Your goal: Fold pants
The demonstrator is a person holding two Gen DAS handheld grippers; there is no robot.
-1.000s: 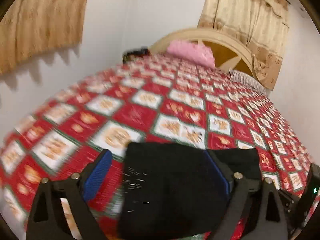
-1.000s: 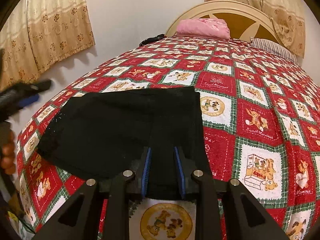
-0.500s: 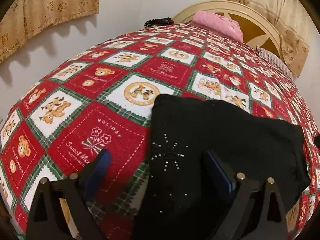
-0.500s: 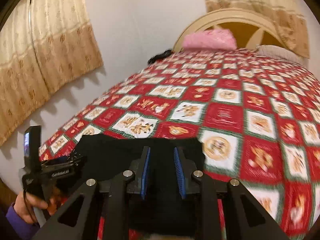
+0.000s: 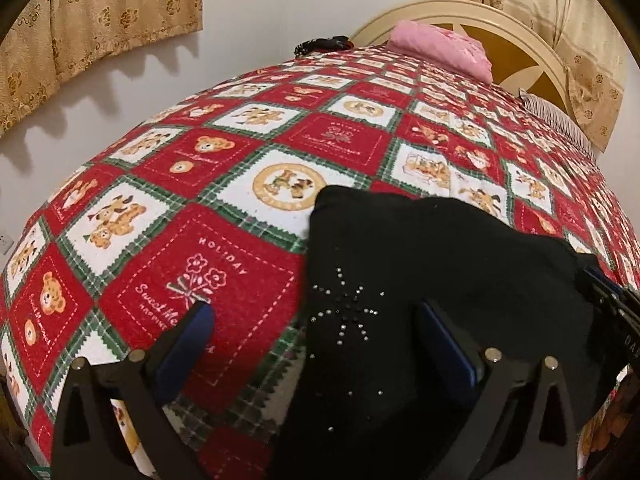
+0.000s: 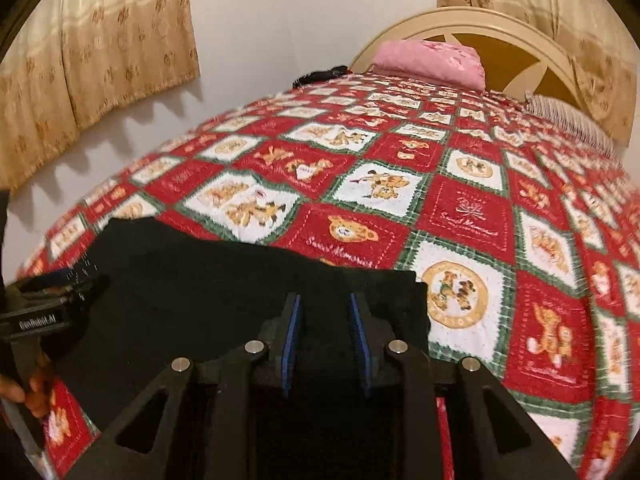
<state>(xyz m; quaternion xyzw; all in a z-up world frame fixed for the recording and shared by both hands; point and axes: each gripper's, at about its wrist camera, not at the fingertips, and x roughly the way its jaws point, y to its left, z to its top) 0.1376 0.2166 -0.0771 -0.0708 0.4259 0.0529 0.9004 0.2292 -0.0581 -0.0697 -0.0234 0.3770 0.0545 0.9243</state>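
Note:
The black pants (image 5: 420, 264) lie folded on the red patchwork bedspread (image 5: 224, 184), with a rhinestone star near their left edge. My left gripper (image 5: 316, 324) is open, its jaws wide apart, straddling the pants' left edge just above the cloth. My right gripper (image 6: 324, 312) is shut on the pants (image 6: 224, 276) at their near right corner, with black cloth between the blue pads. The left gripper also shows at the left of the right wrist view (image 6: 60, 292), and the right gripper shows at the right edge of the left wrist view (image 5: 608, 292).
A pink pillow (image 5: 440, 50) and a striped pillow (image 5: 560, 120) lie by the cream headboard (image 5: 520, 36). A dark object (image 5: 324, 44) sits at the far left bed corner. The wall and curtains (image 6: 100, 52) run along the left side.
My left gripper has dropped and moved left to the pants' left edge, staying open. My right gripper has kept its hold on the pants and lowered toward the bed.

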